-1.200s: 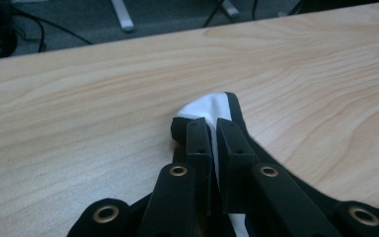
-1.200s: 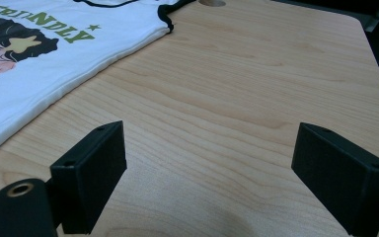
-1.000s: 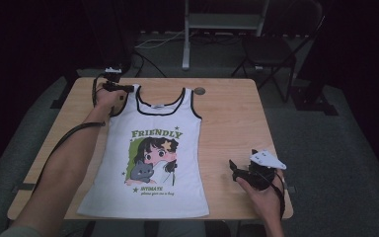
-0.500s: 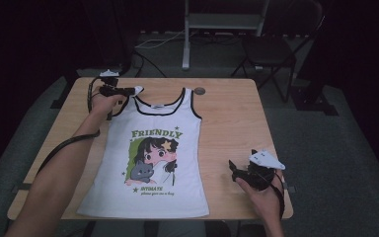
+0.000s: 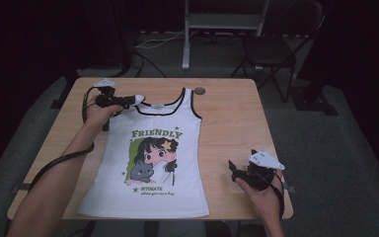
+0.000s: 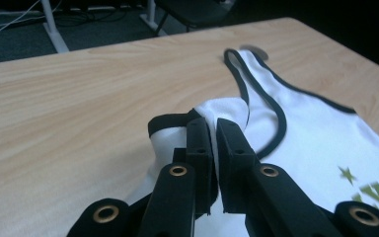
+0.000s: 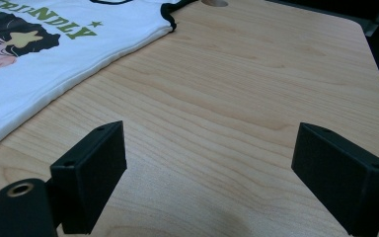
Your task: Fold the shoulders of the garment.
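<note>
Nearest the person, the right gripper [image 5: 233, 168] rests at the table's [image 5: 237, 118] near right corner, jaws spread wide over bare wood and holding nothing, well apart from the top's side seam. The top [image 5: 148, 187], a white tank with dark trim and a printed cartoon, lies flat and face up down the middle of the table, hem toward the person and straps toward the far edge. At the far left strap [image 6: 177, 126] the left gripper [image 6: 213, 131] has its jaws pressed together on a fold of white cloth and trim, lifting it slightly off the wood. The far right strap [image 5: 191, 96] still lies flat, just short of a round hole [image 5: 199, 91] in the tabletop.

This looks like thin, light knit: limp, likely to sag and stretch and to slide easily on smooth wood. The bound trim at straps and hem should give the firmest pinch; a grip on the plain body would probably bunch it
</note>
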`<act>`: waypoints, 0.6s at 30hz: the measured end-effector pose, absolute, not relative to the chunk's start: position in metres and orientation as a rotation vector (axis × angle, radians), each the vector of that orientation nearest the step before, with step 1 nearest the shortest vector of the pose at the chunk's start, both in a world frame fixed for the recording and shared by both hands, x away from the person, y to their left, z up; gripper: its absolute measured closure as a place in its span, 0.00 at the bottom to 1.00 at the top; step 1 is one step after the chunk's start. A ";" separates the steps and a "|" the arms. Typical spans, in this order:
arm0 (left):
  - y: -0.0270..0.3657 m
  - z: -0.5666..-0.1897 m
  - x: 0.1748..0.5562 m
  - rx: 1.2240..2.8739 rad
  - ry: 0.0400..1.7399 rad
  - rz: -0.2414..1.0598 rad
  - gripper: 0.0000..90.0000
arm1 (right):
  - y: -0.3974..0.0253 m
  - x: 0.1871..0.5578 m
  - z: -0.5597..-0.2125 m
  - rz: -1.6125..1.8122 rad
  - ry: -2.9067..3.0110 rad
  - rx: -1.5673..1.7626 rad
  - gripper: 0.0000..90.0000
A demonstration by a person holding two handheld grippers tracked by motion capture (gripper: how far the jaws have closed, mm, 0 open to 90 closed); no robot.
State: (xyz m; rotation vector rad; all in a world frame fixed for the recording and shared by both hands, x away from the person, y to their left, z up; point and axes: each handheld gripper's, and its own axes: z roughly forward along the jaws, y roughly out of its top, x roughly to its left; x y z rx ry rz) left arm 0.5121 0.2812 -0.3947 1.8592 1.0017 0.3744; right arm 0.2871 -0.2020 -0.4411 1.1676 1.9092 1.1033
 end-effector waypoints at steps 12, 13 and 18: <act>0.279 -0.404 0.479 1.923 0.943 0.358 0.94 | -0.201 0.287 -0.441 1.091 1.914 1.164 0.14; 0.278 -0.405 0.477 1.928 0.939 0.361 0.94 | -0.201 0.287 -0.441 1.089 1.916 1.163 0.14; 0.279 -0.412 0.467 1.944 0.932 0.354 0.94 | -0.200 0.287 -0.441 1.084 1.917 1.161 0.14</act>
